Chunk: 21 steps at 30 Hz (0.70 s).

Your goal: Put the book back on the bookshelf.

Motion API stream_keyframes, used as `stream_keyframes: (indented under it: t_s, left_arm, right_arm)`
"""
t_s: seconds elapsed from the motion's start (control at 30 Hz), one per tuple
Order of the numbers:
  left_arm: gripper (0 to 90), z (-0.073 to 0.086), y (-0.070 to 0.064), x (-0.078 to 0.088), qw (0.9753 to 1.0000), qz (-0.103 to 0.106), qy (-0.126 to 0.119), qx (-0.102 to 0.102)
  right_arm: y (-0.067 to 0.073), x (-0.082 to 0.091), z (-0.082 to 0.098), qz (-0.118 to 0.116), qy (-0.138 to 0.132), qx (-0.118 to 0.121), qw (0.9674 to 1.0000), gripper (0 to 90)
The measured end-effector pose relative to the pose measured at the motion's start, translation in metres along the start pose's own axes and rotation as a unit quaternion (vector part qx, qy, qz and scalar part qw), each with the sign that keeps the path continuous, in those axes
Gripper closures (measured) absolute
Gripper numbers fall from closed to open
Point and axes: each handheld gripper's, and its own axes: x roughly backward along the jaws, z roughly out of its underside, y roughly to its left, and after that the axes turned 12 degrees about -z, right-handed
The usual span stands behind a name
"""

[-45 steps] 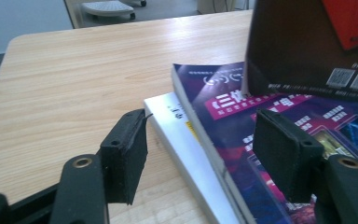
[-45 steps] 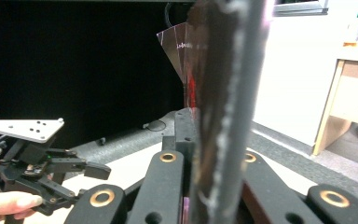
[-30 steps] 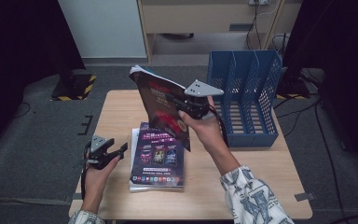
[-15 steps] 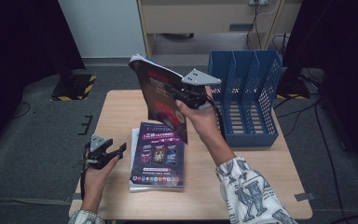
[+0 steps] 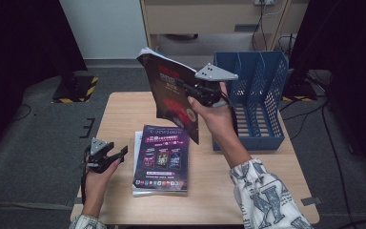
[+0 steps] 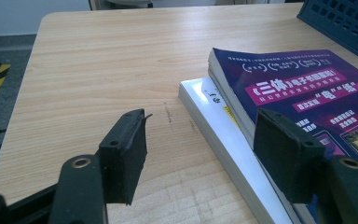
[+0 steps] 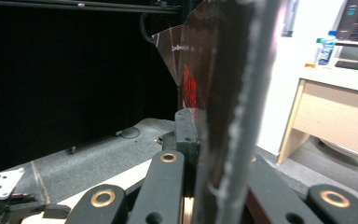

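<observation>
A dark magazine (image 5: 171, 95) with red print hangs tilted above the table, and my right gripper (image 5: 187, 90) is shut on its edge. In the right gripper view the magazine (image 7: 214, 93) stands edge-on between the two black jaws. A purple magazine (image 5: 163, 156) lies flat on a white book (image 5: 137, 157) near the table's front. The same purple magazine (image 6: 307, 93) and white book (image 6: 223, 135) lie just right of my left gripper (image 6: 205, 144). My left gripper (image 5: 122, 152) rests low at the table's left edge, open, nothing between its fingers.
A blue file rack (image 5: 259, 102) with several slots stands at the back right of the wooden table (image 5: 124, 114). A cabinet (image 5: 214, 19) stands beyond the table. Dark floor with a yellow-black striped block (image 5: 78, 88) lies to the left.
My right gripper has lifted the dark magazine higher above the table, and the magazine stands more upright. The left gripper has stayed where it was.
</observation>
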Motion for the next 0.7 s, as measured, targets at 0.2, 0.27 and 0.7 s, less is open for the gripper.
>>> stream_keyframes:
  t_s: [0.2,0.27,0.7]
  left_arm:
    - [33.0,0.0,0.001,-0.002,1.0,-0.003,0.004,0.003]
    - [30.5,0.001,0.002,-0.005,0.9999,-0.005,0.009,0.006]
    - [20.3,0.008,0.023,-0.01,0.9979,-0.029,0.046,0.034]
  right_arm:
    - [-0.009,0.015,-0.008,0.018,-0.006,0.001,0.9998,86.9]
    - [-0.012,0.022,-0.01,0.021,-0.007,0.0,0.9998,86.9]
    - [-0.031,0.062,-0.015,0.058,-0.011,-0.001,0.9983,86.8]
